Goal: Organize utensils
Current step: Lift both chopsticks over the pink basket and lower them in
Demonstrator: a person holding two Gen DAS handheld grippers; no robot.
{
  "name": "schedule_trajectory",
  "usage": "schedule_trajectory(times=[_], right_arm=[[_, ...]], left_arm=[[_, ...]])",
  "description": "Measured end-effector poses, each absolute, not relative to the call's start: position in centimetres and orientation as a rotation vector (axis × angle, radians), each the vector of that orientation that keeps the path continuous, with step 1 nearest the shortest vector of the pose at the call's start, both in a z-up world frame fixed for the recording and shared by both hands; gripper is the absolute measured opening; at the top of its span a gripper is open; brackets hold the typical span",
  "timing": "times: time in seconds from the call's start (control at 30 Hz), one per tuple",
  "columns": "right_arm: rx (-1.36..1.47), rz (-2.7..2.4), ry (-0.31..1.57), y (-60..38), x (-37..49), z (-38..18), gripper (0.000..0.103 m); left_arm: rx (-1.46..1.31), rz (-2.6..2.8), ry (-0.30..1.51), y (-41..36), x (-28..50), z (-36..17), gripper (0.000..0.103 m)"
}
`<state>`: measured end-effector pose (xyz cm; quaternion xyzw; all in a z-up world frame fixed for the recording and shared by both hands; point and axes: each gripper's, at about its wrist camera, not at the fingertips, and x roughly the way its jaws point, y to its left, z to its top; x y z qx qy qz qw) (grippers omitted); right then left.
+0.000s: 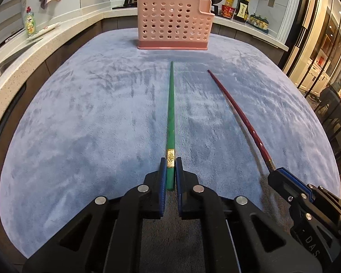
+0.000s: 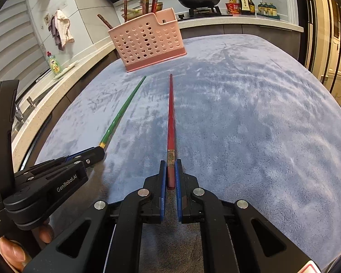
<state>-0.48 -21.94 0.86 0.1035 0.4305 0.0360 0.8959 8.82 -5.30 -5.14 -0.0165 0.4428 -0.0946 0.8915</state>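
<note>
**Two chopsticks in hand, holder ahead**

Item: left gripper (image 1: 169, 168), fingers clenched on the thick end of one green chopstick (image 1: 171, 118), just behind its gold band. The tip points toward the pink holder (image 1: 174, 22).

Item: right gripper (image 2: 170, 170), fingers clenched likewise on one red chopstick (image 2: 170, 122), gripped at its banded end. The two sticks run roughly side by side over the blue-grey cloth (image 1: 79, 113), tips short of the holder and apart from it.

Handling, as I judge it: each stick is held far back, so the long free end will swing with any wrist turn. Tip each upright slowly, bring the thin end over the holder's open top, and let go only once it sits inside; take one hand at a time so the grippers do not collide.

Count: chopsticks held, two (one green, one red). Holder, one, perforated, with several dark sticks already standing in it; exact number unclear.
</note>
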Motion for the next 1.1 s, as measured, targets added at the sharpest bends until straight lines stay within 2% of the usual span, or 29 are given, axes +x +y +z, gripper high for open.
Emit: schedule_trajectory(times=[0.33,0.6,1.1], right_arm=[[0.193,0.103,0.824,-21.2,-0.4,4.8,0.007],[0.179,0.140,0.705,-21.2,0.4,10.4,0.007],[0.213,0.195,0.553,-21.4,5.5,18.0,0.007]], left_arm=[[-0.086,-0.195,0.832,-3.6,8.1,-0.4,0.007],[-0.111,-0.219,0.728,-2.5,8.3,5.0,0.007],[-0.118,-0.240,0.559,-2.1,12.0,13.9,0.007]])
